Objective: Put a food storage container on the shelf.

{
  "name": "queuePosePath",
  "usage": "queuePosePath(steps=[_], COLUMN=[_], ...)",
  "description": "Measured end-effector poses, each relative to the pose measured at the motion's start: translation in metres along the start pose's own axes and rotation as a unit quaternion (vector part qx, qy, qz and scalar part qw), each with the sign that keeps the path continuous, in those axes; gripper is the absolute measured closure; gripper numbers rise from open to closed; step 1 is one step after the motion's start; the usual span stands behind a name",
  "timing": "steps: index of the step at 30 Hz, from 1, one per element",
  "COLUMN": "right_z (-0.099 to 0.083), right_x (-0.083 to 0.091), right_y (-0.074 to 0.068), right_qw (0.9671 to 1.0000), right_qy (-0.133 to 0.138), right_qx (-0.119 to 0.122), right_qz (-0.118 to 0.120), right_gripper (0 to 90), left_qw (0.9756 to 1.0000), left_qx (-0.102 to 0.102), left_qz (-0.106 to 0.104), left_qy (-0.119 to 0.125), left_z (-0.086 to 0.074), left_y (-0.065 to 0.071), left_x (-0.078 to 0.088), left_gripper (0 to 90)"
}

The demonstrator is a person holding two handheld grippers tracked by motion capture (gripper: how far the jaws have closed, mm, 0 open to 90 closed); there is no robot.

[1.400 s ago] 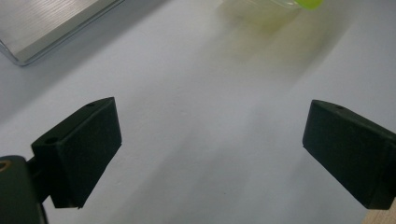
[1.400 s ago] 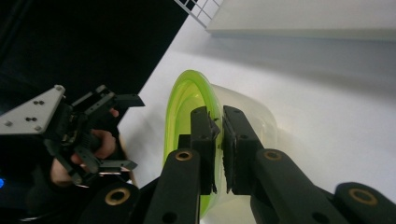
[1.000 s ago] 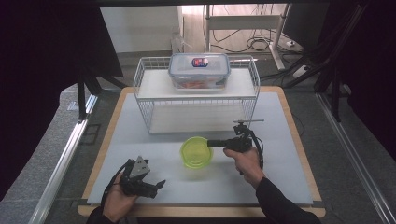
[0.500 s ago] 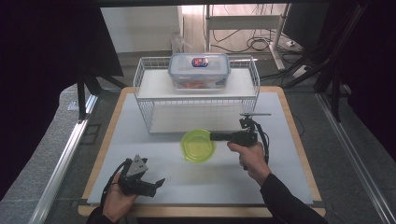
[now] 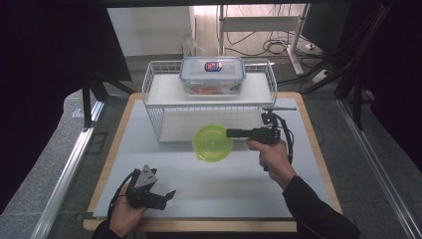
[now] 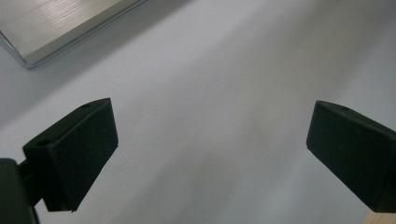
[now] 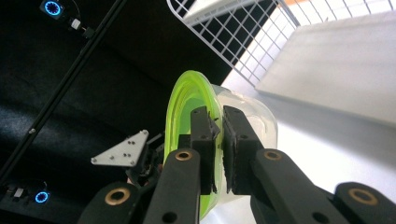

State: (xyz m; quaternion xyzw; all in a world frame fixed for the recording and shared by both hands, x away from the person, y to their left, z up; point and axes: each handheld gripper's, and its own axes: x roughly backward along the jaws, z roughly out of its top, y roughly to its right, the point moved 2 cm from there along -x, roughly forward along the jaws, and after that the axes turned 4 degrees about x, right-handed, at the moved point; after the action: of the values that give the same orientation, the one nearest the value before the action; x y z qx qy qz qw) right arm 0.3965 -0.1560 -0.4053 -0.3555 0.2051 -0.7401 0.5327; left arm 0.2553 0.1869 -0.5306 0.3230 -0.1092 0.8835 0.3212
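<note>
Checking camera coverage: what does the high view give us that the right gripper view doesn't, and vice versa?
High view alone: the lidded box on top of the wire rack, and both of the person's hands. Right gripper view alone: the right gripper seen close, its jaws shut on the rim of the green-lidded tub. Shared: the tub, the rack, the table and the left gripper.

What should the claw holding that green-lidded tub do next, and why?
Probably carry it on toward the wire rack. The right claw is shut on the rim of the green-lidded tub, which hangs clear of the table just in front of the rack's lower shelf, which has free room. The left claw rests open.
</note>
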Motion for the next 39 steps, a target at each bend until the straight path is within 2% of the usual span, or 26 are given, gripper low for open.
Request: queuePosePath(steps=[11, 19, 29, 39], right_z=[0.034, 0.066, 0.107, 0.144], right_x=[0.014, 0.027, 0.034, 0.03], right_y=[-0.022, -0.037, -0.054, -0.059], right_qw=[0.9999, 0.9991, 0.9975, 0.9949], right_qy=[0.015, 0.04, 0.069, 0.091], right_qx=[0.003, 0.007, 0.017, 0.026], right_qz=[0.007, 0.009, -0.002, -0.035], right_gripper=[84.2, 84.3, 84.3, 84.2], left_qw=[1.0, 1.0, 1.0, 0.9999], left_qx=[-0.002, -0.003, -0.005, -0.009], left_qz=[0.001, 0.0, 0.001, 0.001], left_qy=[-0.002, -0.001, -0.001, 0.009], left_z=[0.0, 0.0, 0.0, 0.001], left_y=[0.0, 0.0, 0.0, 0.002], left_x=[-0.001, -0.001, -0.001, 0.0], left_gripper=[2.0, 2.1, 2.1, 2.2])
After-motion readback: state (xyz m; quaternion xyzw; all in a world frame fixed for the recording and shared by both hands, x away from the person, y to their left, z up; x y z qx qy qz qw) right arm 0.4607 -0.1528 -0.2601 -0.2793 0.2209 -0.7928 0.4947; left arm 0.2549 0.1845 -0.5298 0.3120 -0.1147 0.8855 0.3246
